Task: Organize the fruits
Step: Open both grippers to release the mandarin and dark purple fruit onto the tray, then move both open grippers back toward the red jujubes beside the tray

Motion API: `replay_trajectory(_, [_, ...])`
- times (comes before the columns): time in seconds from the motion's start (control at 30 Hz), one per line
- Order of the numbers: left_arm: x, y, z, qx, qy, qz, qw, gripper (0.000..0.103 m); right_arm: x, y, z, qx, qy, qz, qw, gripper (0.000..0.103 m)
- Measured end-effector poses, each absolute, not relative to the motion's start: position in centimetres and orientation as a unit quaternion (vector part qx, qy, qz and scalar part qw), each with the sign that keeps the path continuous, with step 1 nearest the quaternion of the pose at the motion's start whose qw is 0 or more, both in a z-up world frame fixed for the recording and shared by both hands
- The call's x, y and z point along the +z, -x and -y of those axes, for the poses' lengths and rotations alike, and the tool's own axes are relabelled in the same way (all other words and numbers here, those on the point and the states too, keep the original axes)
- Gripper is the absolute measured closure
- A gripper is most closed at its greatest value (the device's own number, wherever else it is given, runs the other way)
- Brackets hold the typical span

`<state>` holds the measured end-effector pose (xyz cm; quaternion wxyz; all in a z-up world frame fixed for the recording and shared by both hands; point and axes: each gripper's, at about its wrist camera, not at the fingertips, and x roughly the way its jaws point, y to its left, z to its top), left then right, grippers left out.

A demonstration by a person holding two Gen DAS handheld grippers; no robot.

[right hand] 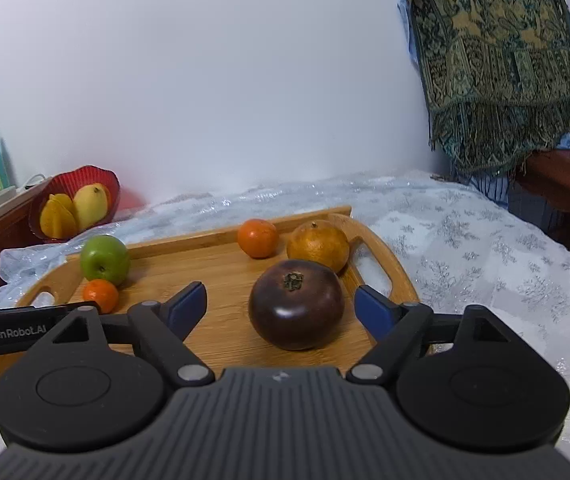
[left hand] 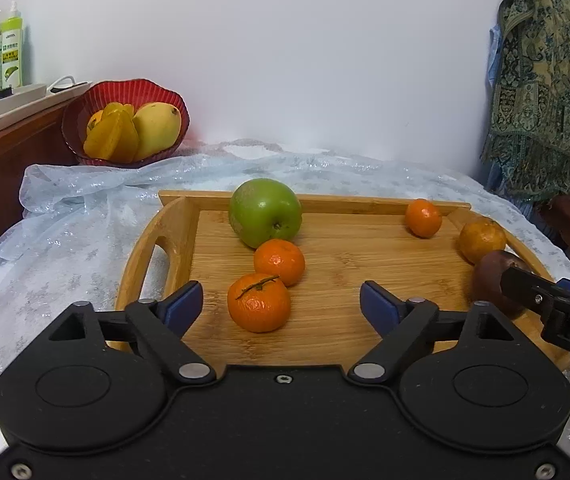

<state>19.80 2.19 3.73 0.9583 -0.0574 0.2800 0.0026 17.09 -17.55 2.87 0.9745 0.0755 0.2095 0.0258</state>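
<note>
Fruit sits mostly on the wooden tray (left hand: 173,232). Between the spread jaws of the right gripper (right hand: 281,308) rests a dark round fruit (right hand: 296,305), no pad pressing it; past it lie a pale orange (right hand: 317,245) and a small tangerine (right hand: 258,237). The left gripper (left hand: 281,306) also stands wide, a stemmed tangerine (left hand: 258,302) between its jaws, untouched, with another tangerine (left hand: 279,261) and a green apple (left hand: 265,212) just beyond. Far left, a red bowl (left hand: 125,92) holds yellow fruit. I'd judge the sorting well underway, though its end point is unclear.

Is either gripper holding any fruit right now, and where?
Nothing is held. Left gripper stands open around a tangerine; right gripper open around the dark fruit.
</note>
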Motion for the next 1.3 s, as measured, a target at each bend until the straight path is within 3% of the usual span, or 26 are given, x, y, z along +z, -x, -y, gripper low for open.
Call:
replay_trajectory(0.27, [4.3, -17.7, -2.2, -0.004, 0.050, -0.271, 0.961, 0.009, 3.6, -15.2, 17.5, 0.032, -0.058, -0.181, 0.981, 0.001])
replay_trajectory(0.73, [4.5, -13.8, -2.8, -0.026, 0.062, -0.266, 0.962, 0.001, 2.6, -11.4, 16.6, 0.035, -0.012, -0.168, 0.985, 0.000])
replay_trajectory(1.3, [3.1, -9.9, -2.6, -0.041, 0.057, -0.267, 0.961, 0.001, 0.2, -7.0, 15.3, 0.050, 0.011, -0.175, 0.983, 0.000])
